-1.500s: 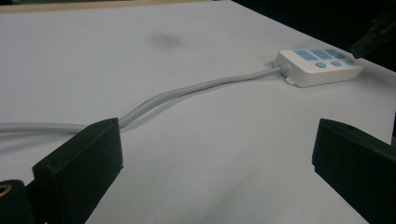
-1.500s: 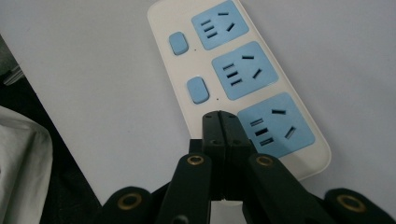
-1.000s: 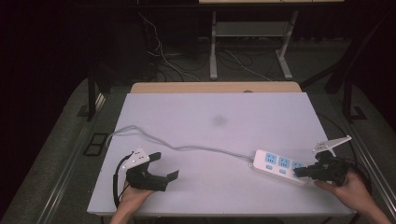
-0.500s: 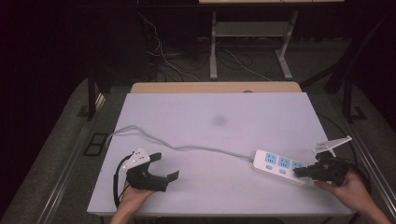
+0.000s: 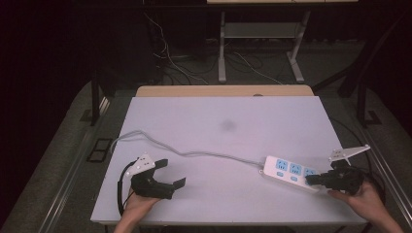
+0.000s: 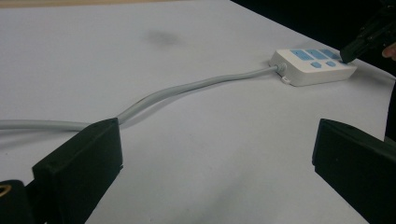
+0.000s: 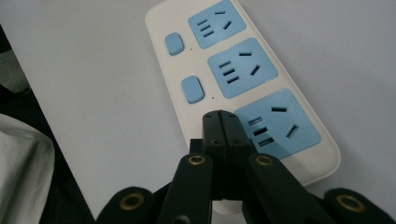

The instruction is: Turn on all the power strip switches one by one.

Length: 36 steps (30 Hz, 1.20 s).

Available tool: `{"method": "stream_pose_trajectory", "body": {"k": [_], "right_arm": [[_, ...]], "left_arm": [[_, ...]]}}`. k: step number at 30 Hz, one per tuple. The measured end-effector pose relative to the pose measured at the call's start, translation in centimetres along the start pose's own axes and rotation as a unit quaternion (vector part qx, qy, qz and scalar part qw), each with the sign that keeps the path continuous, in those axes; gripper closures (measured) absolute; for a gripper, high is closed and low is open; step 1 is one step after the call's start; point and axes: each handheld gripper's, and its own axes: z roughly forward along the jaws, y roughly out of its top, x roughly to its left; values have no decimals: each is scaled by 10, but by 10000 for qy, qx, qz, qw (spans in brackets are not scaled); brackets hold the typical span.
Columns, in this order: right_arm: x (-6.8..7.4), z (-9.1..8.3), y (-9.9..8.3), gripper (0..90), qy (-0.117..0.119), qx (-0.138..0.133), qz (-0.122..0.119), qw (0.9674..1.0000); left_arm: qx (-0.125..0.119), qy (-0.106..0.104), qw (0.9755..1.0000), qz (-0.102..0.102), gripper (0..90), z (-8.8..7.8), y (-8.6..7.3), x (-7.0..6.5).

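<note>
The right gripper (image 7: 222, 122), jaws pressed together, touches the power strip (image 5: 291, 173) at the desk's (image 5: 223, 111) four o'clock. The left gripper (image 5: 170, 173) rests wide open at seven o'clock, beside the cord (image 6: 187, 88).

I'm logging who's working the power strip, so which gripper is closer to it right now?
Right. The right gripper sits over the power strip, fingers shut at its near end. The left gripper waits open, far across the table.

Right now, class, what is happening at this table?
A person holds a gripper in each hand. The right gripper, jaws shut, presses its tip on the near end of a white power strip, where a third switch would sit. The left gripper rests open on the table, beside the strip's grey cable.
</note>
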Motion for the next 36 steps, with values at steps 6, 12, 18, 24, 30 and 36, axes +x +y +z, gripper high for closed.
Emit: {"method": "stream_pose_trajectory", "body": {"k": [6, 12, 18, 24, 30, 36], "right_arm": [[3, 1, -1, 900, -101, 2, -87, 9999], [4, 1, -2, 900, -163, -14, -173, 9997], [4, 1, -4, 900, -128, -74, -160, 9998], [5, 0, -5, 900, -176, -126, -189, 9996], [9, 1, -4, 900, -127, -163, -236, 9995], [10, -2, 2, 900, 18, -176, -181, 9997]], "left_arm": [[15, -8, 10000, 15, 1, 0, 0, 0], [32, -17, 10000, 1, 1, 1, 0, 0], [41, -11, 10000, -4, 1, 1, 0, 0], [45, -5, 10000, -9, 1, 1, -1, 0], [26, -8, 10000, -40, 1, 0, -1, 2], [39, -28, 10000, -47, 1, 0, -1, 2]]}}
